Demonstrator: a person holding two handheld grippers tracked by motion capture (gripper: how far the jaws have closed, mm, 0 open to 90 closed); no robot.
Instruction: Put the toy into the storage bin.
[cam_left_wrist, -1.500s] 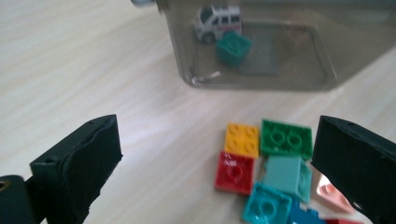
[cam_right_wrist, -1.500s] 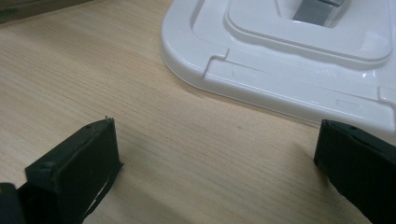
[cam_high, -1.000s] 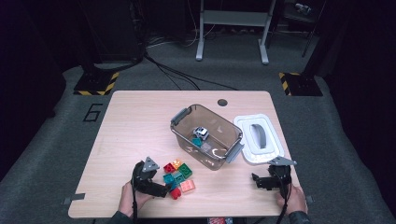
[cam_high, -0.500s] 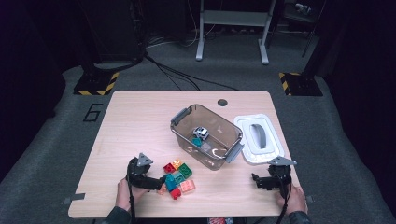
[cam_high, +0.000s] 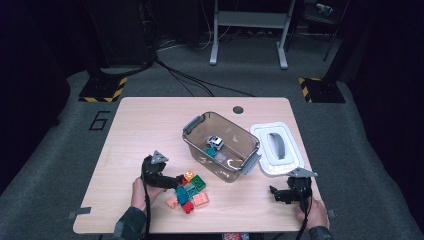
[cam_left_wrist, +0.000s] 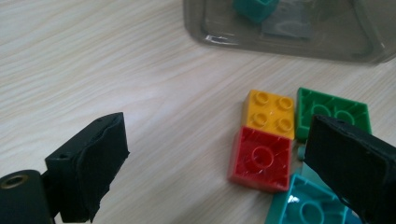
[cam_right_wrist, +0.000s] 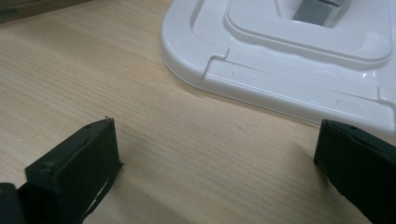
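Note:
A heap of toy bricks (cam_high: 190, 192) lies near the table's front edge, left of a clear bin (cam_high: 248, 150). My left gripper (cam_high: 176, 181) points at the heap's left side. In the left gripper view the left gripper (cam_left_wrist: 224, 172) is open and its jaws have just been closing a little. A red brick (cam_left_wrist: 259, 158) lies between them with no pad on it. A yellow brick (cam_left_wrist: 271, 114), a green brick (cam_left_wrist: 327, 109) and a teal brick (cam_left_wrist: 303, 207) lie around it. My right gripper (cam_high: 277, 194) rests open on bare wood. Ahead of the right gripper (cam_right_wrist: 219, 172) lies the white lid (cam_right_wrist: 289, 60).
The bin holds a small white toy car (cam_high: 215, 142) and a teal brick (cam_high: 211, 151). Its white lid (cam_high: 276, 148) lies flat to its right. The bin's wall (cam_left_wrist: 289, 32) stands just beyond the bricks. Bare wood stretches across the table's left and far parts.
My left gripper has moved away from the table's front edge, along the left side of the brick heap. The right gripper has stayed where it was.

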